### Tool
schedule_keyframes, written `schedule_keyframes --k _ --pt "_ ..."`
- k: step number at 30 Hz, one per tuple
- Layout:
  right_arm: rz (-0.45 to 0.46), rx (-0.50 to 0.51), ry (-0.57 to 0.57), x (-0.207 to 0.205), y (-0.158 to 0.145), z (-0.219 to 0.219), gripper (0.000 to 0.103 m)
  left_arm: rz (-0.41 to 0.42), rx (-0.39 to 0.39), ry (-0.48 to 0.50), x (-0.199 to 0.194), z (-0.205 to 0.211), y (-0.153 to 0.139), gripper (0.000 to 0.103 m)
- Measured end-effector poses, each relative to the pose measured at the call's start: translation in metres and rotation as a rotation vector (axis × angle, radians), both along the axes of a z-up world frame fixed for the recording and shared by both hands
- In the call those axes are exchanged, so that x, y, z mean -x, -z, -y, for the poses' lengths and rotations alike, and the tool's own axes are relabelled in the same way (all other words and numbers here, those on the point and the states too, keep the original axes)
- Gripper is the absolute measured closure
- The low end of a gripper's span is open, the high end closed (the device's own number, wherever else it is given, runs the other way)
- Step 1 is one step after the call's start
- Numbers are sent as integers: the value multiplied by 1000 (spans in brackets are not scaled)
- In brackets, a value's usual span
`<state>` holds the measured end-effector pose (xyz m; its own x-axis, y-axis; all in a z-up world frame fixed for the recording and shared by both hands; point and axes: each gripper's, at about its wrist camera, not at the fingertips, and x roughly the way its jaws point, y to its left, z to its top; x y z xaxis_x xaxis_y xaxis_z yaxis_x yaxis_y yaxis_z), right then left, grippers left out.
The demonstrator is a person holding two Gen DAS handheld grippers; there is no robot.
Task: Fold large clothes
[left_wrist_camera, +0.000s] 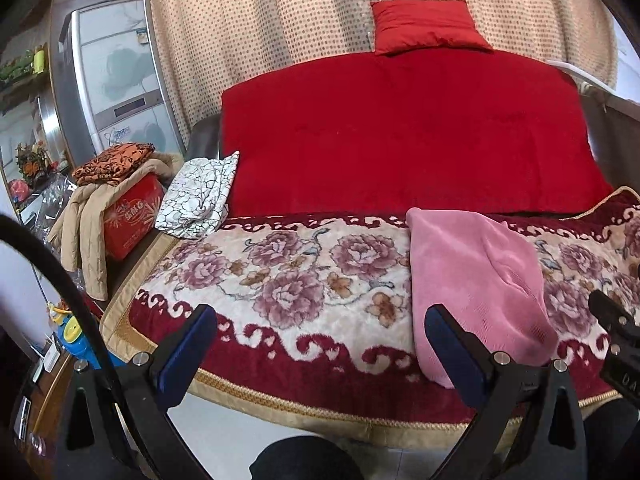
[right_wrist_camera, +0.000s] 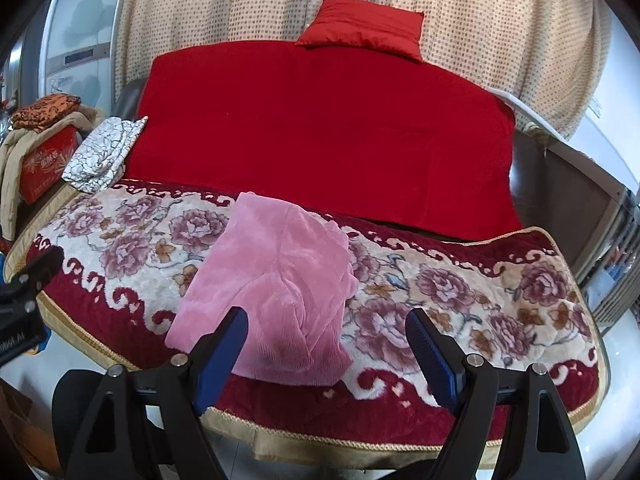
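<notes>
A pink corduroy garment (left_wrist_camera: 476, 280) lies folded into a long narrow shape on the floral blanket (left_wrist_camera: 280, 272) of the sofa seat; it also shows in the right wrist view (right_wrist_camera: 276, 292). My left gripper (left_wrist_camera: 320, 320) is open and empty, hovering above the blanket's front edge just left of the garment. My right gripper (right_wrist_camera: 326, 320) is open and empty, hovering above the near end of the garment. The right gripper's body shows at the right edge of the left wrist view (left_wrist_camera: 616, 332).
A red cover (left_wrist_camera: 400, 132) drapes the sofa back with a red cushion (left_wrist_camera: 424, 26) on top. A white patterned cloth (left_wrist_camera: 200, 196) lies at the seat's left end. A red box (left_wrist_camera: 132, 216) with a beige coat and an orange cloth stands further left, beside a refrigerator (left_wrist_camera: 116, 76).
</notes>
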<state>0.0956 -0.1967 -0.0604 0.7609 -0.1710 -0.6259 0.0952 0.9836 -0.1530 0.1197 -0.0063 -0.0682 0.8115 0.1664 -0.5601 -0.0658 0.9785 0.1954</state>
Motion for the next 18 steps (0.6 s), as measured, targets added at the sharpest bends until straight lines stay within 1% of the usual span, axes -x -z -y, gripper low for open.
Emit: schedule_keyframes --k 8,18 --pt "-35 -15 -6 -33 14 6 19 -25 -2 -15 -32 10 8 0" --pt "-39 -22 -8 -51 18 10 19 -22 -8 2 -47 22 9 0"
